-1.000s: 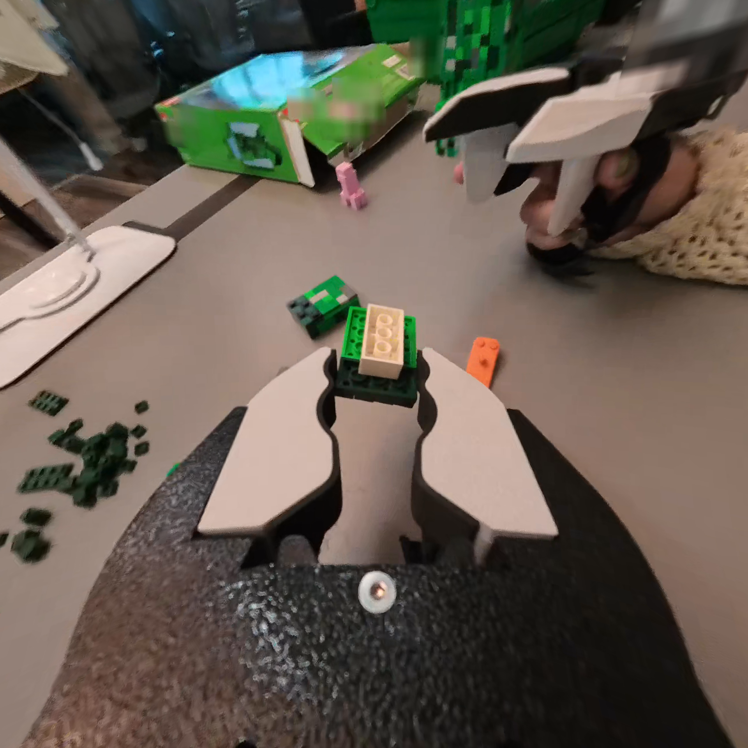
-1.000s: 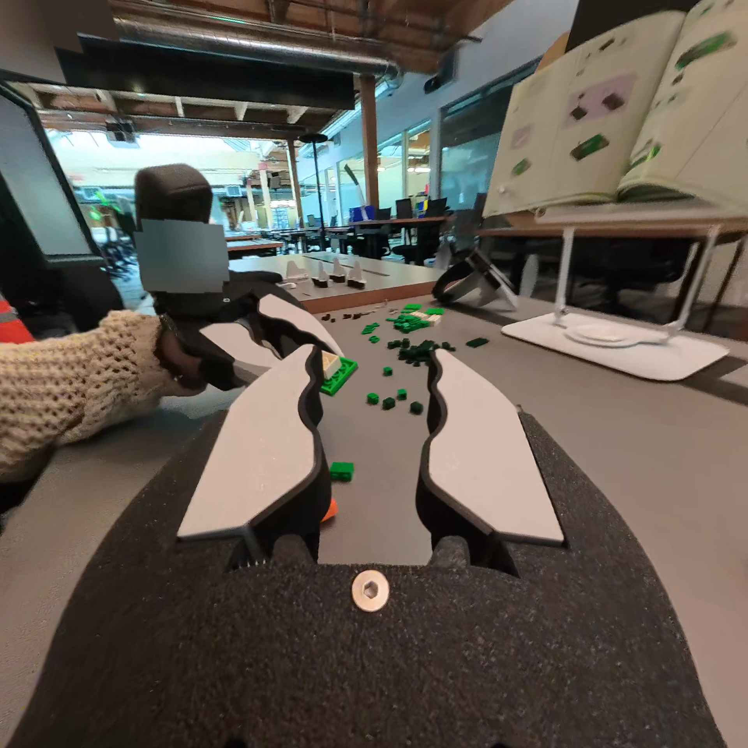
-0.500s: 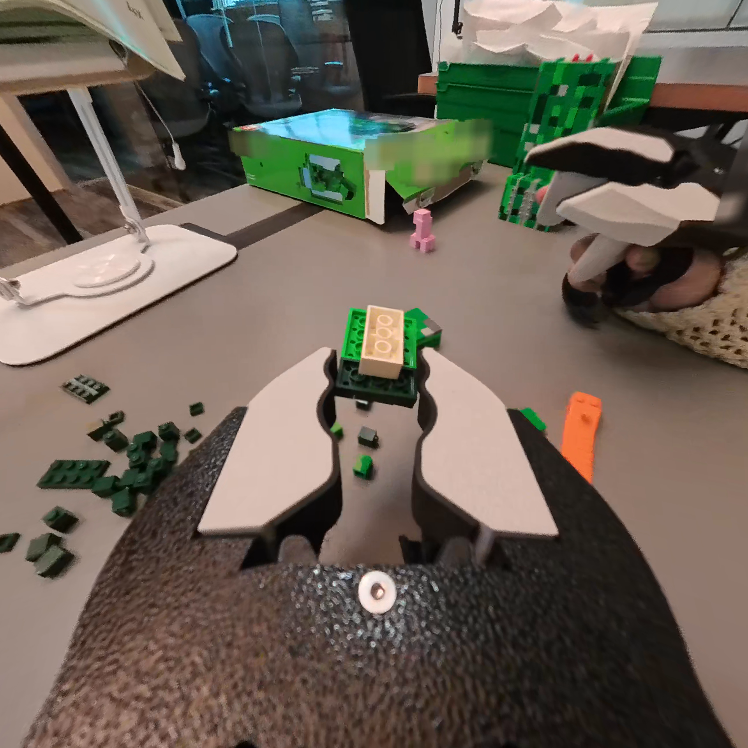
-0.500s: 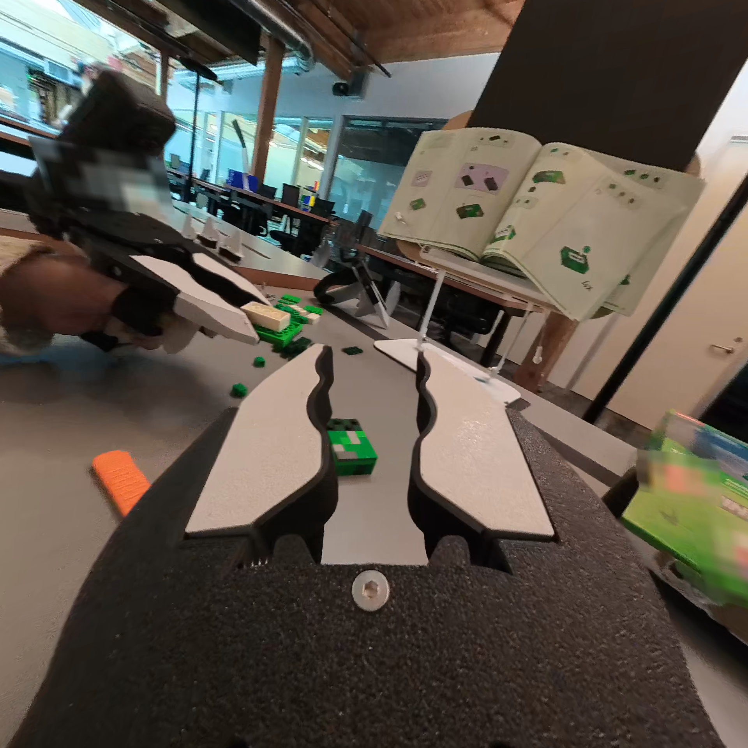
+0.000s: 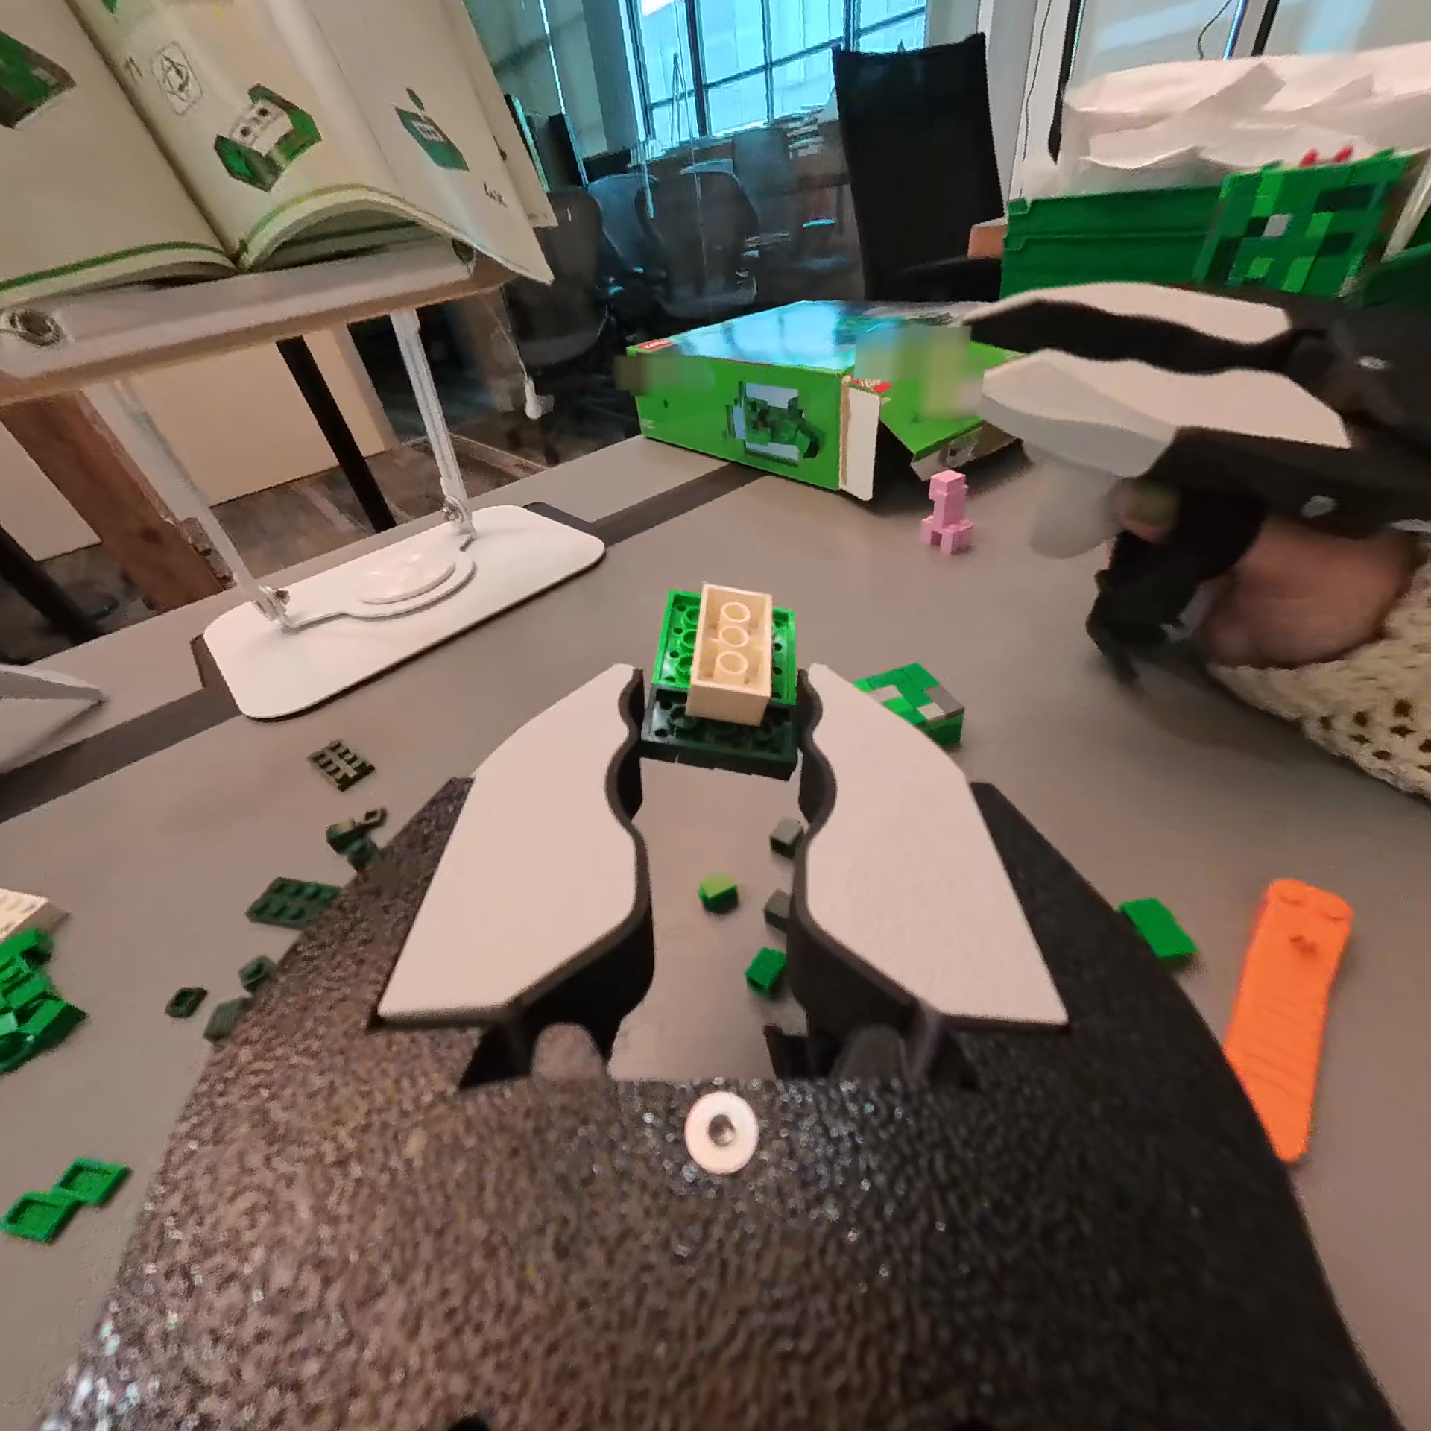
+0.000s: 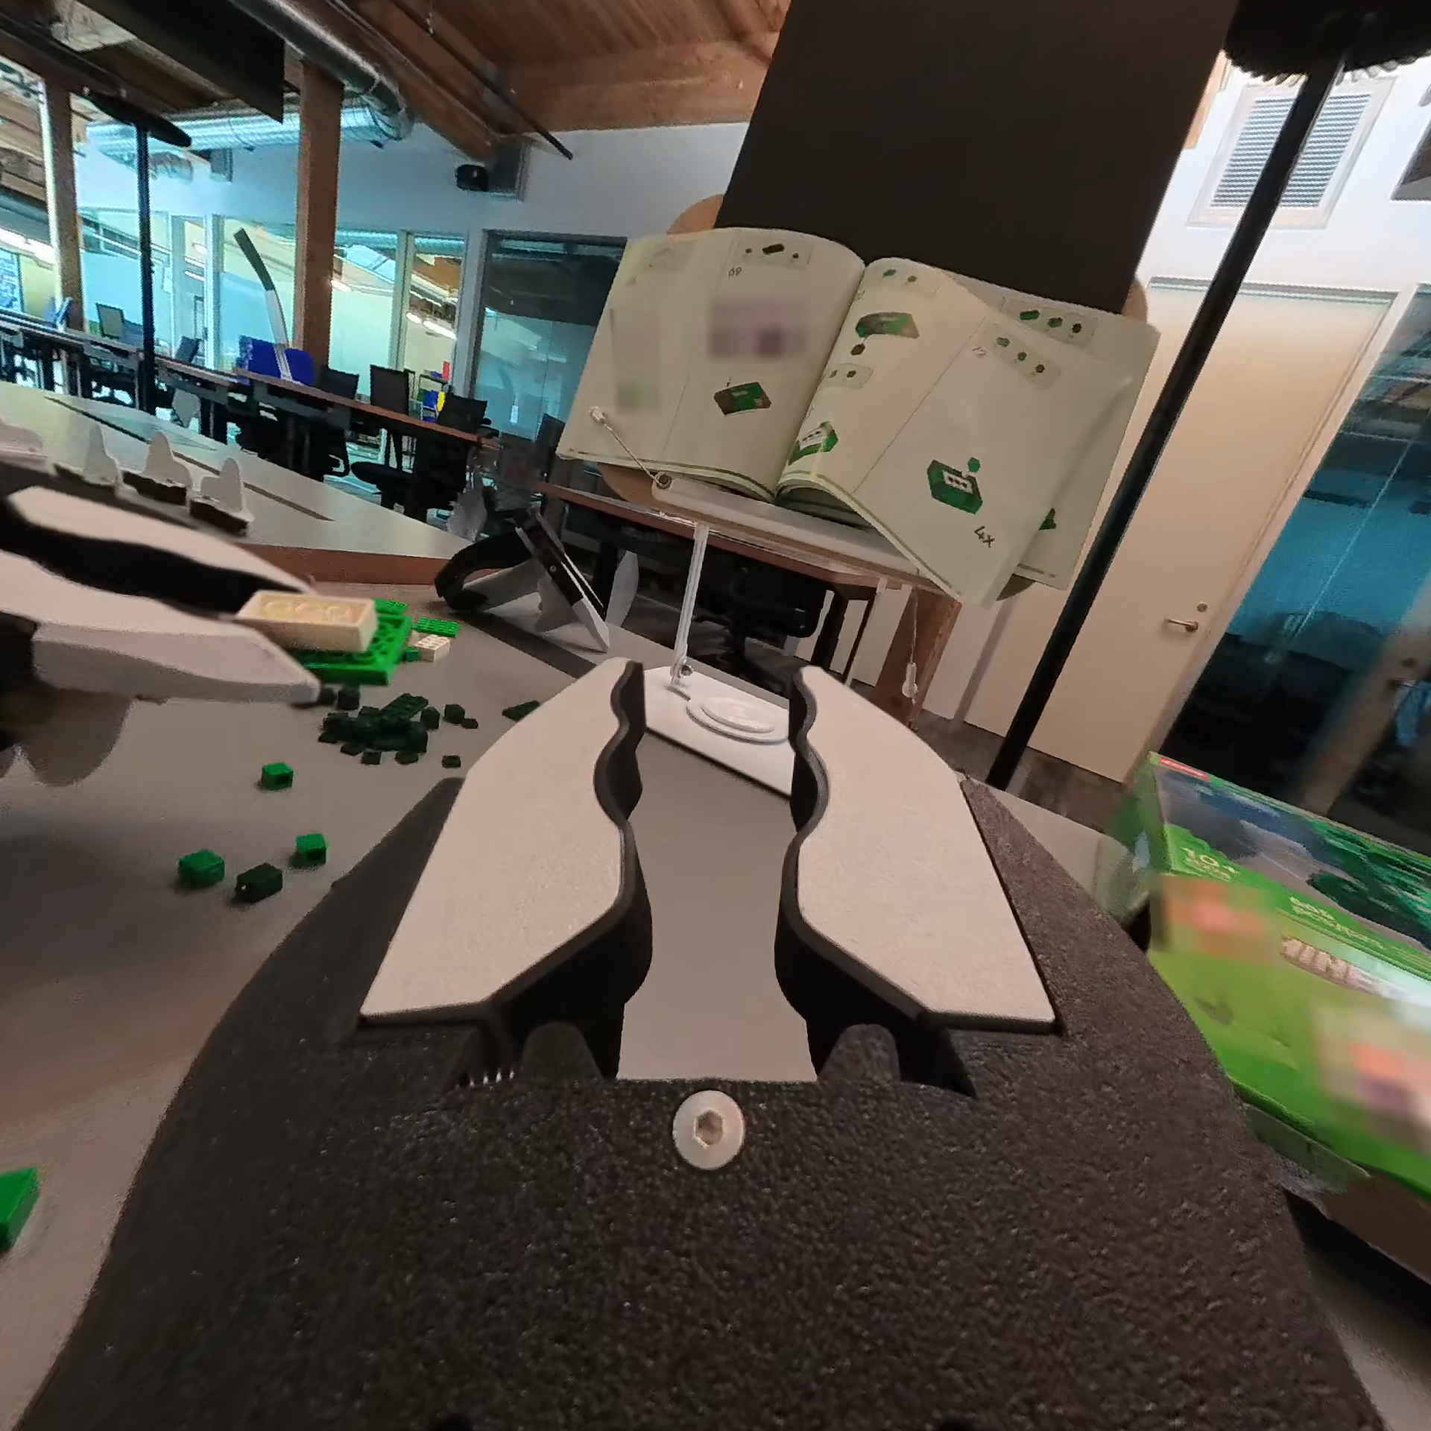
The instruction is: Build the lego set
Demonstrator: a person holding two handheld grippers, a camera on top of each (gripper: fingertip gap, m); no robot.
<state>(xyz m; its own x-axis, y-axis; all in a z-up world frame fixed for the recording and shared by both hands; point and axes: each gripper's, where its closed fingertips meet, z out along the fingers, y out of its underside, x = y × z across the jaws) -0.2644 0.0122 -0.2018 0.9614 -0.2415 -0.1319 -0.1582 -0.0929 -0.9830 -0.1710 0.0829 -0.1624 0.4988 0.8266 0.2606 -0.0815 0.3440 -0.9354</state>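
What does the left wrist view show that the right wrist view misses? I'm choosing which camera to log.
Only the left wrist view shows the orange brick separator, the pink figure, the small green block head and the built green figure at the back.

Only the right wrist view shows the right tool from behind, open and empty, and the spare tools on the far table.

Both show the left tool shut on the green stack topped by a cream brick, the open manual, the green box and loose green pieces.
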